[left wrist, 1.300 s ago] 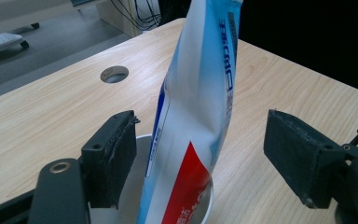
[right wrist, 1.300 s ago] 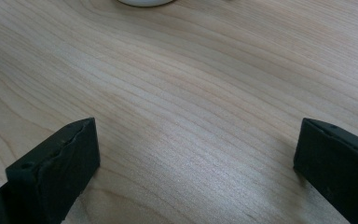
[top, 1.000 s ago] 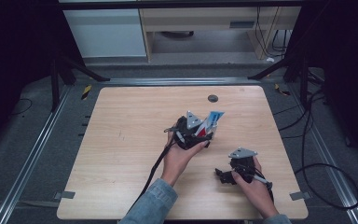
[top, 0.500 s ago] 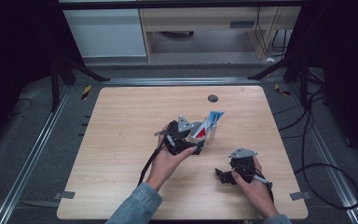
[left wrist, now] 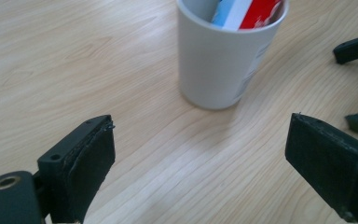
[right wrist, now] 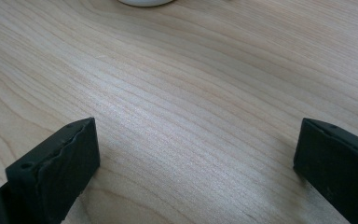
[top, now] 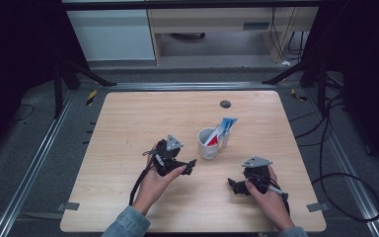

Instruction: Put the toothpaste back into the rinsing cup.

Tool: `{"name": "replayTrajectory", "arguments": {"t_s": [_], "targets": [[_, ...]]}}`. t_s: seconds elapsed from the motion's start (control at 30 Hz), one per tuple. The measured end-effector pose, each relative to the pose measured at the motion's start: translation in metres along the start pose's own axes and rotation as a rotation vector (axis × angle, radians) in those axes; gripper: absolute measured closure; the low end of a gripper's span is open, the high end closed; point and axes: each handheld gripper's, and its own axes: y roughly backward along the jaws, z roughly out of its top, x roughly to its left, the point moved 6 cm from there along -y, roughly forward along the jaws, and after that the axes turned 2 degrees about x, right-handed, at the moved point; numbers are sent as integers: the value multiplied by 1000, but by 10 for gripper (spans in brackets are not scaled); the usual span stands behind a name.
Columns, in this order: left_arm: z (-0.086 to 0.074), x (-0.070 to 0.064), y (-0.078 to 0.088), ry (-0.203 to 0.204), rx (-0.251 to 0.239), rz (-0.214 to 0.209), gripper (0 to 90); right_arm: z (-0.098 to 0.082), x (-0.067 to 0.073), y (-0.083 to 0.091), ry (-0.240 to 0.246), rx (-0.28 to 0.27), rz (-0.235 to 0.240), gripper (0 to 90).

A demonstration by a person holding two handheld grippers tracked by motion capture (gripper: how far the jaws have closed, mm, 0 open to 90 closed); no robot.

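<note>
While the left gripper sat low over the table, near and to the left of the cup, its jaws stood wide apart with nothing between them, having just been opening. The cup, white and upright, stood a little right of the table's middle and held a packet, red, white and blue, which leaned out over its far right rim. From the left gripper view the cup lay just beyond the open pads, apart from them, and bare wood showed in the gap. The packet showed there as a blue, white and red strip inside the cup's mouth. The left hand came in from the near edge, with a denim sleeve at the wrist, and a black cable trailed back from the gripper toward the near side. The right gripper rested near the table's near right part, well apart from the cup, pointing left, held by the right hand. Its jaws were also released and spread wide, gripping nothing; in the right gripper view bare wood lay between the two pads, and the cup's base just showed at the top edge. A small dark disc was set in the tabletop on the far side, beyond the cup.
</note>
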Motion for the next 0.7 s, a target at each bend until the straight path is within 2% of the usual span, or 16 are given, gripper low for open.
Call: {"name": "replayTrajectory", "arguments": {"t_s": [0.03, 0.1, 0.23, 0.37, 0.7], "targets": [[-3, 4, 1, 14, -3, 10, 79, 0, 0, 0, 3, -1, -1, 5], [-9, 11, 0, 15, 22, 20, 80, 0, 0, 0, 2, 0, -1, 4], [-14, 22, 8, 8, 25, 67, 75, 0, 0, 0, 0, 0, 0, 4], [-24, 34, 12, 38, 39, 79, 69, 0, 0, 0, 1, -1, 0, 4], [-55, 64, 3, 99, 129, 111, 70, 0, 0, 0, 0, -1, 0, 4]]}}
